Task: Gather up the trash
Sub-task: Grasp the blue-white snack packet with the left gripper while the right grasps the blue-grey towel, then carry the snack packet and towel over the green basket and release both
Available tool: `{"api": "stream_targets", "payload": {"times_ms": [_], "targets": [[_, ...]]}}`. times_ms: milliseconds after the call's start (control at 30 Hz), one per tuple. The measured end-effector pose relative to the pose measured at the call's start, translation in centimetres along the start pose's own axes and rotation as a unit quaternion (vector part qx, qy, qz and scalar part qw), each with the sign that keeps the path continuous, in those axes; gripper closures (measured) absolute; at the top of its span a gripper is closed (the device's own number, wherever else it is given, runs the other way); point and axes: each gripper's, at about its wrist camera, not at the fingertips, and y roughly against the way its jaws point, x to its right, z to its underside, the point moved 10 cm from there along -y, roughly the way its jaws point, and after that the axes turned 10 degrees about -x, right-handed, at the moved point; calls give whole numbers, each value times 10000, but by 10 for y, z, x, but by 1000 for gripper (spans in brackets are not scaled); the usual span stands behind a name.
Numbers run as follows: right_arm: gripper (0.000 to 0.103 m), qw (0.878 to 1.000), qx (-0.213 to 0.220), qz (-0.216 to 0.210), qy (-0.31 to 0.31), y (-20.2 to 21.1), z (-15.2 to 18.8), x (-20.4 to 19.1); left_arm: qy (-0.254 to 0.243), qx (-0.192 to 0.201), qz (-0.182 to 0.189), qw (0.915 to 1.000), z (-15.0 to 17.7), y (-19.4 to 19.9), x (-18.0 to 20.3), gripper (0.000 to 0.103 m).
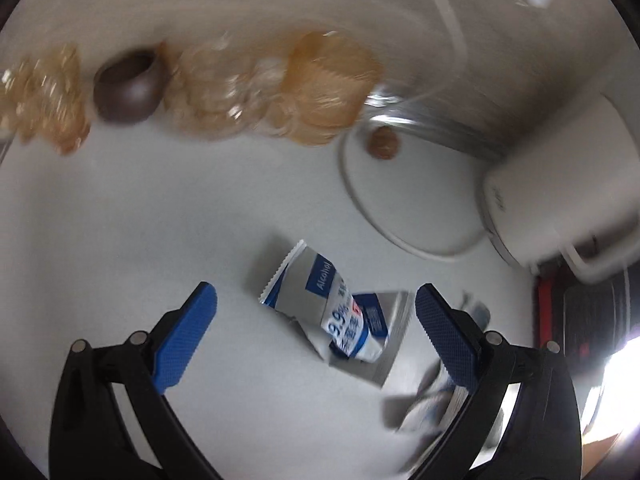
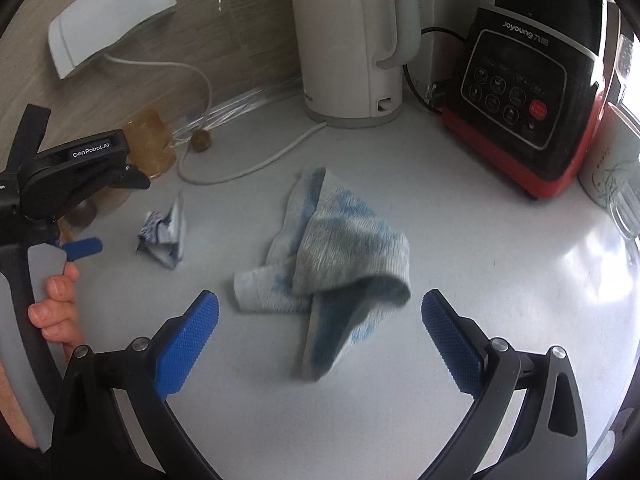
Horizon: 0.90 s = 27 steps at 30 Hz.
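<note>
Both grippers are hanging over a pale grey countertop with their blue-padded jaws spread wide and nothing between them. Left gripper is framing a crumpled alcohol-wipe wrapper, which is lying flat on the counter, nearer the right-hand pad than the left; bare counter is showing all around its torn edges, widest on the left. From the right wrist view that same wrapper is sitting just beyond the left gripper's blue fingertip, whose handle a hand is gripping.

Right gripper is hovering over a folded blue-and-white cloth, whose near edge is reaching down between the pads; open counter is lying to either side of it.

Along the back edge, things are crowding in: a white kettle with its cord looping across the counter, a black-and-red appliance at the right, and amber glassware beside a small dark cup. A small brown lump is sitting near the cord. The left wrist view is blurring, so finer detail there is hard to tell.
</note>
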Motion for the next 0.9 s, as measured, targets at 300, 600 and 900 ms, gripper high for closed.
{"api": "stream_targets", "payload": {"times_ms": [300, 600, 900], "targets": [[2, 9995, -220, 67, -225, -38, -26, 9, 396, -311, -620, 9968, 6, -34, 9, 8], [2, 9987, -398, 207, -233, -64, -24, 13, 680, -368, -854, 9933, 15, -54, 6, 19], [40, 9986, -426, 278, -138, -69, -20, 14, 363, -252, -846, 9954, 13, -52, 19, 62]]}}
